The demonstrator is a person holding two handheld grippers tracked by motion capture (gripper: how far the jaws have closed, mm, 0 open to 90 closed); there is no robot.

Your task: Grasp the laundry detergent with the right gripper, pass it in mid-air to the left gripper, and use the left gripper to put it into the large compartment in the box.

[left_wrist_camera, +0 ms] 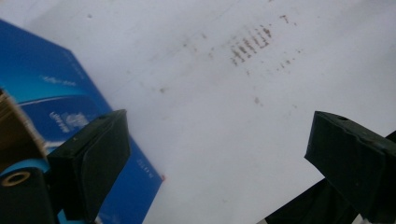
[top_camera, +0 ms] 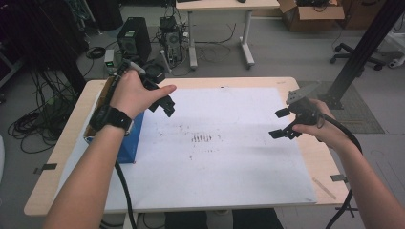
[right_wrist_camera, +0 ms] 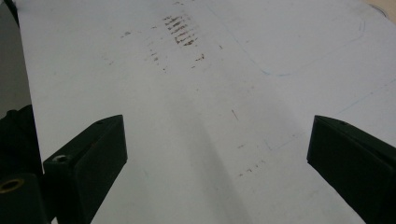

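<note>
Blue box [top_camera: 130, 138]: one, at left of centre in the high view, on the left part of the bench [top_camera: 71, 124], with its near corner on the edge of the white sheet [top_camera: 224, 157]. In the left gripper view it fills the lower left [left_wrist_camera: 56, 107], passing behind the left-hand finger [left_wrist_camera: 91, 161] and lying outside the gap between the pair; whether it touches that finger cannot be told.

Left gripper [top_camera: 162, 106]: one, upper left of centre in the high view, held in the left hand [top_camera: 131, 93] above the sheet just right of the box. Fingers spread wide, holding nothing.

White sheet: one, covering most of the bench, with one patch of brown marks [top_camera: 201, 138] at mid-frame.

Right gripper [top_camera: 282, 124]: one, right of centre in the high view, held in the right hand [top_camera: 322, 129] over the sheet's right part, well apart from the box. Fingers [right_wrist_camera: 88, 158] spread wide, holding nothing.

Bench: one, pale wood.
</note>
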